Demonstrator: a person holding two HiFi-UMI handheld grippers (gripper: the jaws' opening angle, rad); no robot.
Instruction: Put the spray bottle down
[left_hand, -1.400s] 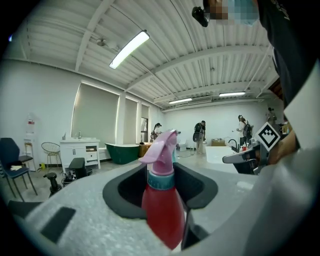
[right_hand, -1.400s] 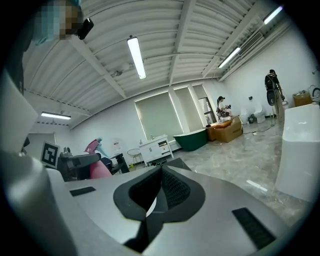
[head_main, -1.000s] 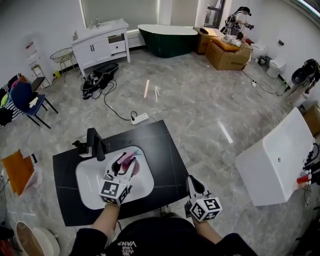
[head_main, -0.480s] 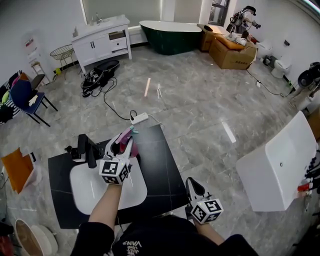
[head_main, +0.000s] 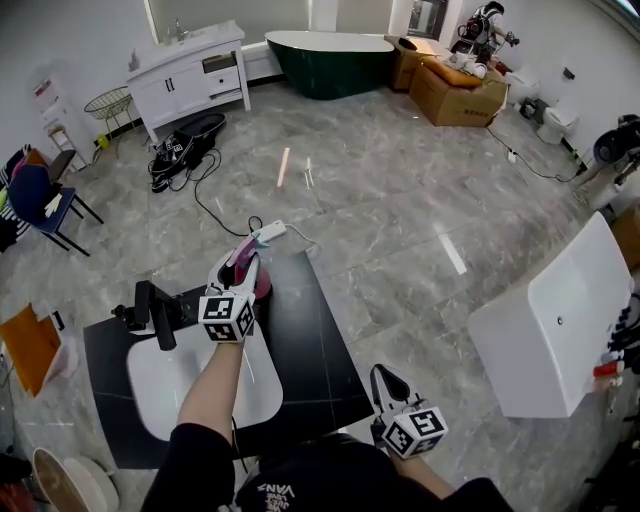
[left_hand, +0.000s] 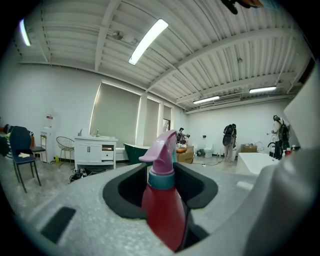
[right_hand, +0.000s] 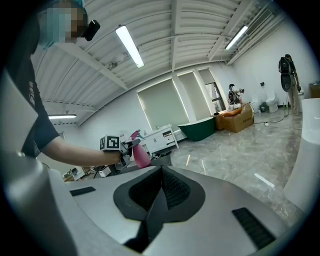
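Note:
My left gripper (head_main: 246, 266) is shut on a pink-red spray bottle (head_main: 255, 276) with a pink trigger head. It holds the bottle upright over the far edge of the black countertop (head_main: 310, 340), beyond the white sink basin (head_main: 150, 395). I cannot tell whether the bottle's base touches the counter. In the left gripper view the bottle (left_hand: 162, 202) stands clamped between the grey jaws. The right gripper view shows the bottle (right_hand: 142, 156) and the left gripper (right_hand: 129, 149) from the side. My right gripper (head_main: 386, 381) hangs low off the counter's near right corner, its jaws together with nothing between them (right_hand: 159, 197).
A black faucet (head_main: 158, 305) stands at the basin's far left. A power strip (head_main: 270, 232) and cable lie on the floor behind the counter. A white tub (head_main: 555, 325) sits to the right. A white cabinet (head_main: 190, 72), a dark green bathtub (head_main: 330, 55) and cardboard boxes (head_main: 460, 95) are far back.
My left gripper has carried the bottle from above the sink basin out to the far edge of the black counter. The right gripper has hardly shifted.

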